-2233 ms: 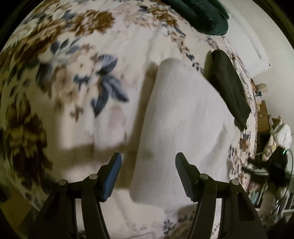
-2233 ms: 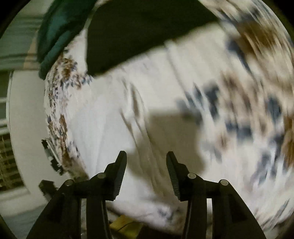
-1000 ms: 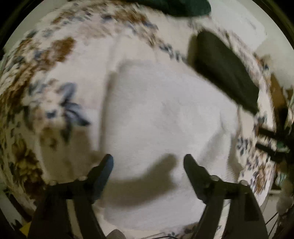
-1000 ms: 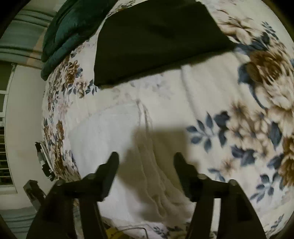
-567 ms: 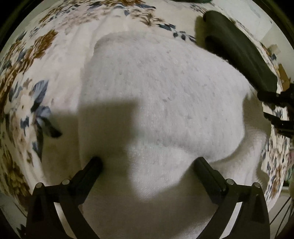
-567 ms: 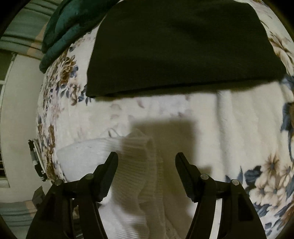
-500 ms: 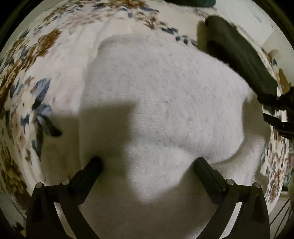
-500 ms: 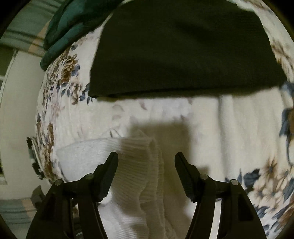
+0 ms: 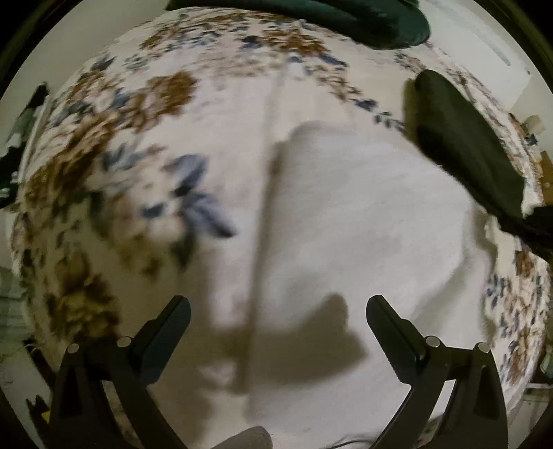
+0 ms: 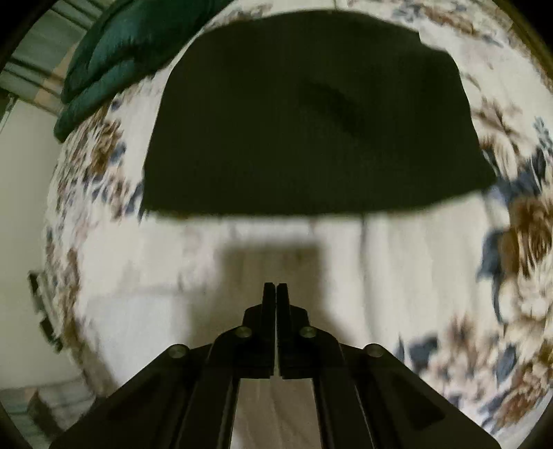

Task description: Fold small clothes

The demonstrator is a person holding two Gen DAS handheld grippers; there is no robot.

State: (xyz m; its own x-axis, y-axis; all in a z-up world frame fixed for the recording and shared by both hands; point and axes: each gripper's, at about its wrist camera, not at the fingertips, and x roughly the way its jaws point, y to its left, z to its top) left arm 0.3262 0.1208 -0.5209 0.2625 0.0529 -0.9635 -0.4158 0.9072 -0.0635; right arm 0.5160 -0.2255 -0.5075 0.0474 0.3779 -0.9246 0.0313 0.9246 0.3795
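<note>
A white knitted garment (image 9: 363,221) lies folded on the flowered bedspread (image 9: 114,145). My left gripper (image 9: 276,321) hovers above its near edge with the jaws wide open and nothing between them. In the right wrist view my right gripper (image 10: 275,293) has its jaws pressed together; I see no cloth between the tips. It hangs over the white garment (image 10: 145,328), in front of a folded dark garment (image 10: 311,121). The dark garment also shows in the left wrist view (image 9: 463,145), to the right of the white one.
A dark green pillow or blanket lies at the head of the bed (image 10: 114,45) and shows at the top of the left wrist view (image 9: 311,17). The bed's edge and room clutter are at the far right (image 9: 532,165).
My left gripper has lifted back off the white garment, still open. My right gripper's jaws have closed and it has moved toward the dark garment.
</note>
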